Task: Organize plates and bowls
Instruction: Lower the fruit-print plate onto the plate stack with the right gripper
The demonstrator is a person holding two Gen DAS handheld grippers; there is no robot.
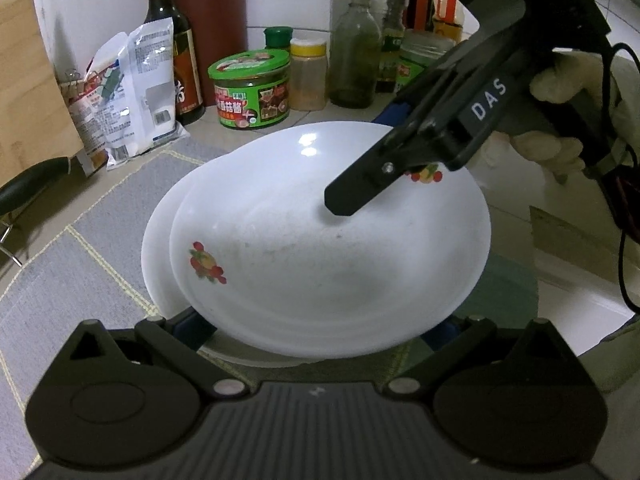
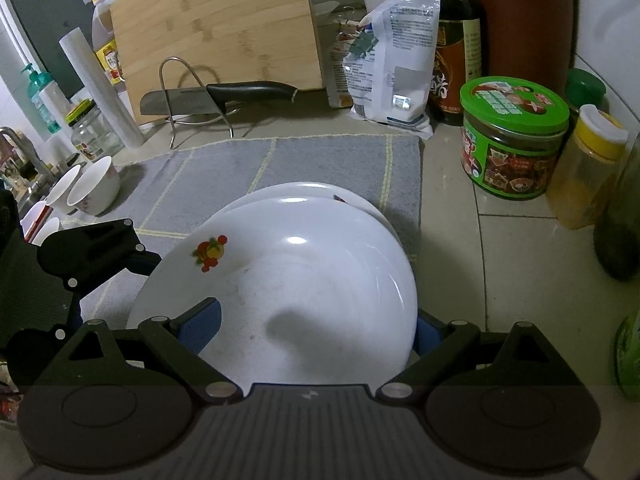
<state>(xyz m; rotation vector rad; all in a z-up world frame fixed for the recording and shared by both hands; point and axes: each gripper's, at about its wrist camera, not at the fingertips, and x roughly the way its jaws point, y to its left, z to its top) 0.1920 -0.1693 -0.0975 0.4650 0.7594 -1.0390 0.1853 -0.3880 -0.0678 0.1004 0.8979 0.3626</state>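
A white plate with fruit prints [image 1: 320, 248] sits tilted on a second white plate [image 1: 158, 248] on a grey mat [image 1: 80, 260]. My left gripper [image 1: 320, 332] has its blue-padded fingers spread on either side of the near rim, with the plate between them. My right gripper [image 1: 384, 160] reaches in from the upper right, one black finger [image 1: 360, 192] over the far rim. In the right wrist view the top plate [image 2: 288, 292] fills the space between that gripper's [image 2: 316, 328] spread blue pads [image 2: 200, 320]. The lower plate's edge [image 2: 304, 190] shows behind. Two white bowls [image 2: 94, 186] lie at the left.
Behind the mat stand a green-lidded jar [image 2: 514, 136], a yellow-capped spice jar [image 2: 586, 172], sauce bottles [image 2: 454, 40], white packets [image 2: 392, 64], a bamboo board [image 2: 216, 32] and a knife on a wire stand [image 2: 216, 98]. Tiled counter [image 2: 512, 272] lies right of the mat.
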